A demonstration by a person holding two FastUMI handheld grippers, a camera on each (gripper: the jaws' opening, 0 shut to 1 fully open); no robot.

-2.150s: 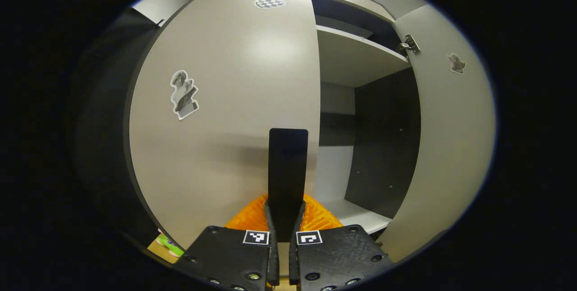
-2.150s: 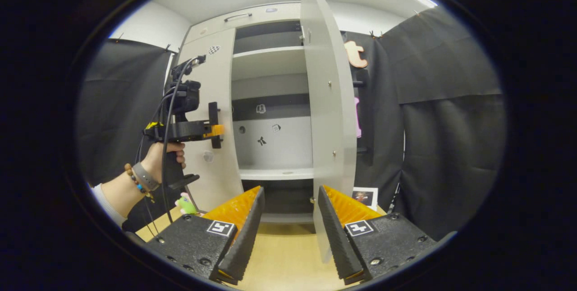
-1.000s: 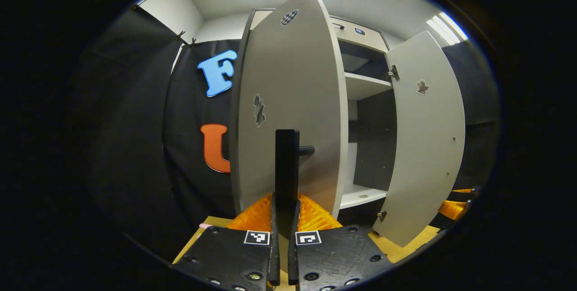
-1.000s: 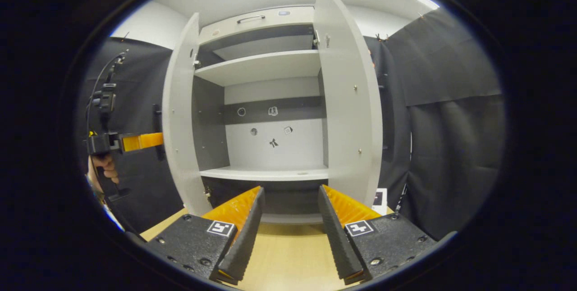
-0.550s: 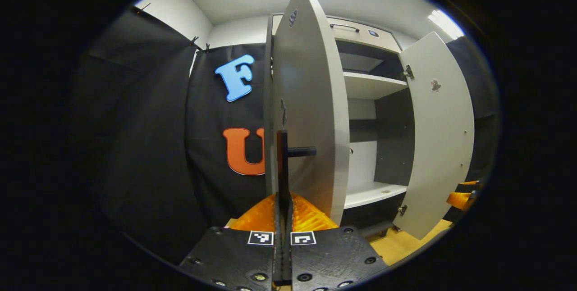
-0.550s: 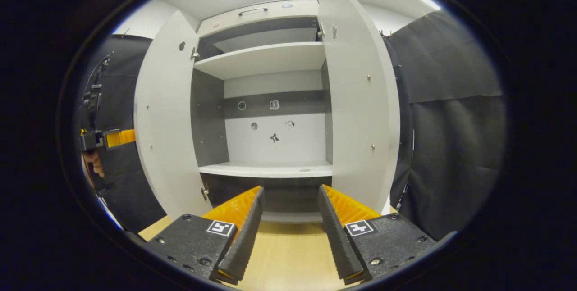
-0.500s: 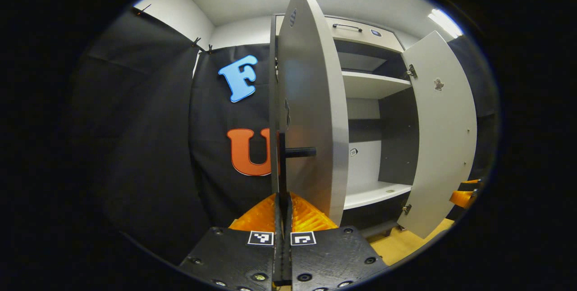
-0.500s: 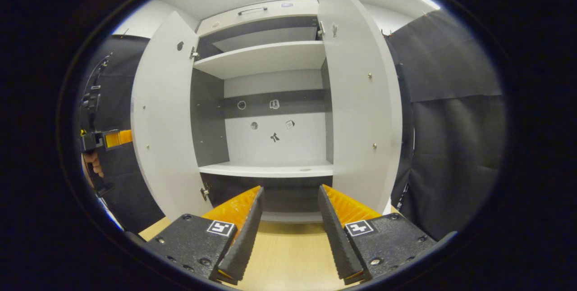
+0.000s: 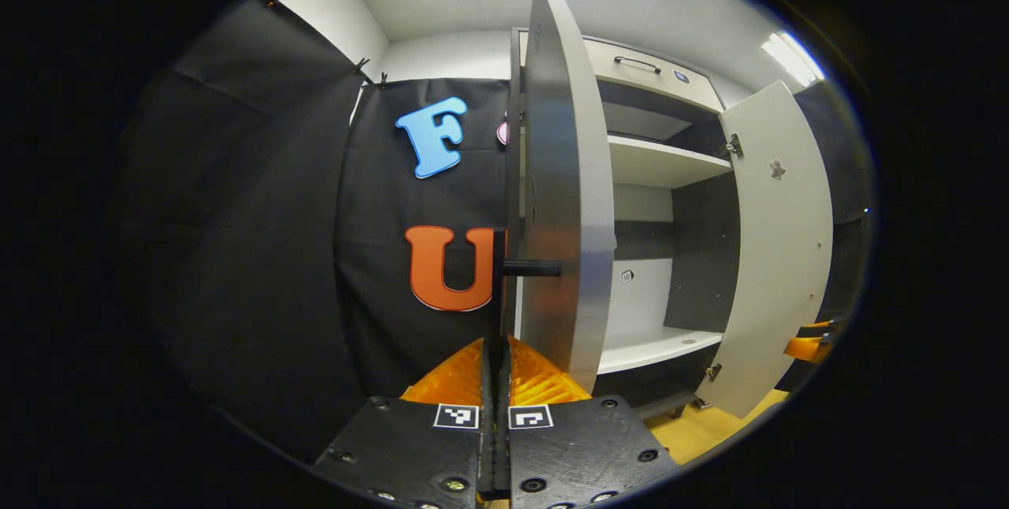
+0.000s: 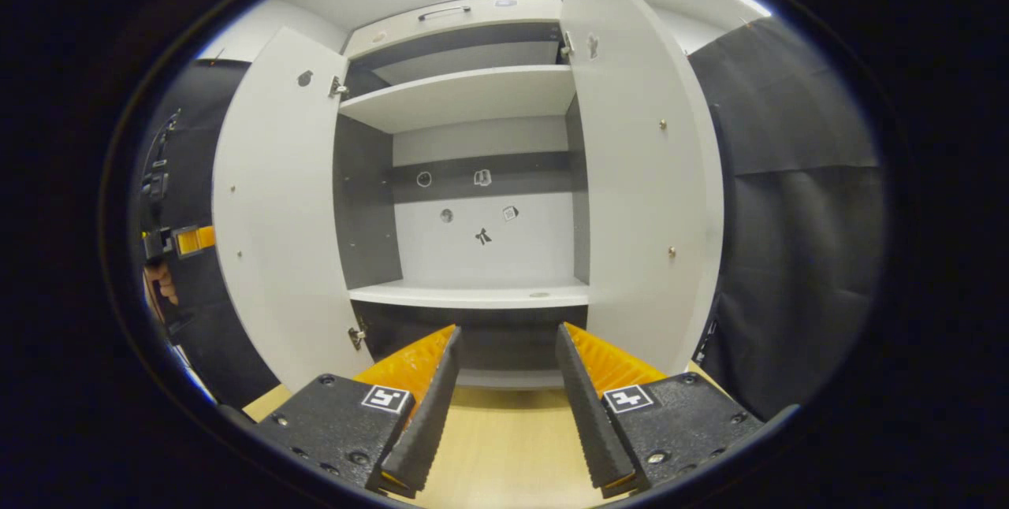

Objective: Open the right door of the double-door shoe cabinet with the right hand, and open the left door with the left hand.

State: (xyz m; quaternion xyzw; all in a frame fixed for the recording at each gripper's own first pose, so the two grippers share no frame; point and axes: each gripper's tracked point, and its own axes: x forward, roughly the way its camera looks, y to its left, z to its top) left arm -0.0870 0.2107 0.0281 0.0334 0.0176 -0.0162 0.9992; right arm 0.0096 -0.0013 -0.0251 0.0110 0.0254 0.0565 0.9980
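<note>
The grey shoe cabinet (image 10: 473, 241) stands with both doors swung out. In the left gripper view the left door (image 9: 564, 178) appears almost edge-on, and my left gripper (image 9: 497, 367) is shut on its black bar handle (image 9: 498, 288), which rises straight up between the fingers. The right door (image 9: 776, 257) hangs open beyond it. In the right gripper view the left door (image 10: 276, 209) and right door (image 10: 638, 178) flank the bare shelves. My right gripper (image 10: 504, 367) is open, back from the cabinet and holding nothing. The left gripper (image 10: 185, 241) and a hand (image 10: 161, 284) sit behind the left door.
A light wooden table top (image 10: 504, 446) lies under my right gripper in front of the cabinet. Inside are an upper shelf (image 10: 465, 95) and a lower shelf (image 10: 473, 295), with small stickers (image 10: 482, 236) on the back panel. Black cloth walls (image 10: 788, 257) close in on both sides.
The left door has swung further open with my left gripper still on its handle, now almost edge-on. The right door opened slightly wider. My right gripper stayed open, drifting a little.
</note>
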